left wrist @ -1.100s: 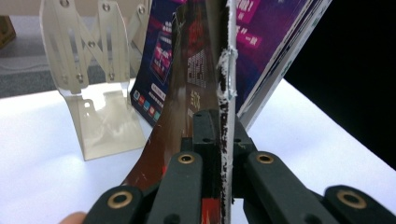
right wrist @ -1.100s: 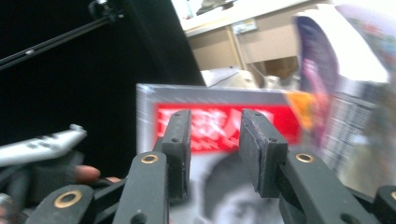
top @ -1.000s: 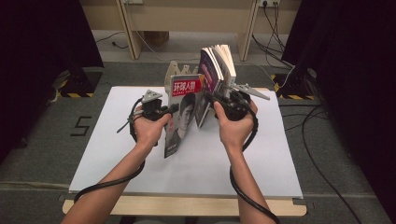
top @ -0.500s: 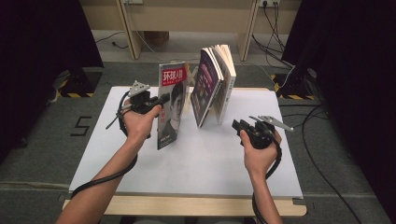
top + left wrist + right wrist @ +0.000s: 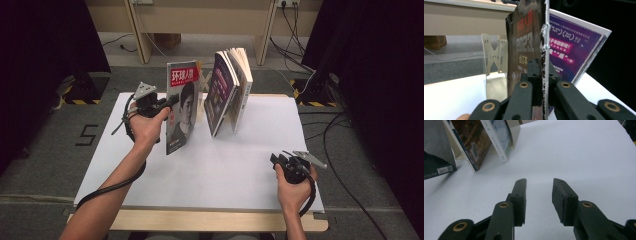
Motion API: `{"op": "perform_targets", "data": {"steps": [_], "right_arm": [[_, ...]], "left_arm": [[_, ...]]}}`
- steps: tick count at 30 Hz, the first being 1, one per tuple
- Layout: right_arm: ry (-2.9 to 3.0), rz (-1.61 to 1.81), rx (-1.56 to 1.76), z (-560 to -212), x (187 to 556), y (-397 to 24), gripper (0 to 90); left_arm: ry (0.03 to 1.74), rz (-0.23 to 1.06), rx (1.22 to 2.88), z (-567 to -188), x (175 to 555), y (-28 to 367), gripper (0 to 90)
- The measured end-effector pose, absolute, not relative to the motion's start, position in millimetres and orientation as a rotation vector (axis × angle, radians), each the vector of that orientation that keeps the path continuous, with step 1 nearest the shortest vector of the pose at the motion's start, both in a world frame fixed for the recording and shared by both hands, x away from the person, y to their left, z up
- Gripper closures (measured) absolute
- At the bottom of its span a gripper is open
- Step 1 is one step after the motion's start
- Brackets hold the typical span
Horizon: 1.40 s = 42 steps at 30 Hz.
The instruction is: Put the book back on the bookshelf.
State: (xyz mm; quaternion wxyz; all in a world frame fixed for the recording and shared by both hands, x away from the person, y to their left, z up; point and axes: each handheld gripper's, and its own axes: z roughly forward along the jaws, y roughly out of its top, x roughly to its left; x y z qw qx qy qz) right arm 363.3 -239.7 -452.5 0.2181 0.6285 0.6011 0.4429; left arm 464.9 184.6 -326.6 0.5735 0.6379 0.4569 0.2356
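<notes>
The white table [image 5: 240, 170] carries a metal book stand [image 5: 494, 53] at its far side, with a few books [image 5: 231, 90] leaning against one another there, a purple cover facing left. Just left of them, and apart from them, a magazine [image 5: 181, 107] with a red title band and a portrait on its cover stands upright, its lower edge at the table top.

The left gripper [image 5: 167, 104] is clamped on that magazine — in the left gripper view the jaws press together on its worn spine edge [image 5: 541, 72], one on each side, low down on the magazine, which rises straight up between them. In the high view the left hand [image 5: 145, 127] holds the gripper just left of the magazine, level with its middle.

The right gripper [image 5: 539, 195] is well apart from the magazine, low over bare table near the front right corner — its jaws stand apart with nothing between them, pointing toward the leaning books.
</notes>
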Motion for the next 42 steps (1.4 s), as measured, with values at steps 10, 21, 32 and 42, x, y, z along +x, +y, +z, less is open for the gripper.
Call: {"op": "perform_targets", "data": {"steps": [10, 21, 32, 42], "right_arm": [[1.672, 1.208, 1.750, -461, 361, -240, 64.2], [1.674, 1.202, 1.755, -462, 361, -240, 64.4], [1.672, 1.191, 1.744, -461, 360, -240, 64.4], [1.676, 1.183, 1.737, -463, 360, -241, 64.5]], "left_arm": [[1.080, 0.577, 1.487, -326, 471, 188, 86.5], [1.091, 0.606, 1.470, -326, 480, 190, 86.5], [1.083, 0.627, 1.460, -327, 496, 186, 86.4], [1.088, 0.650, 1.463, -326, 515, 179, 86.4]]}}
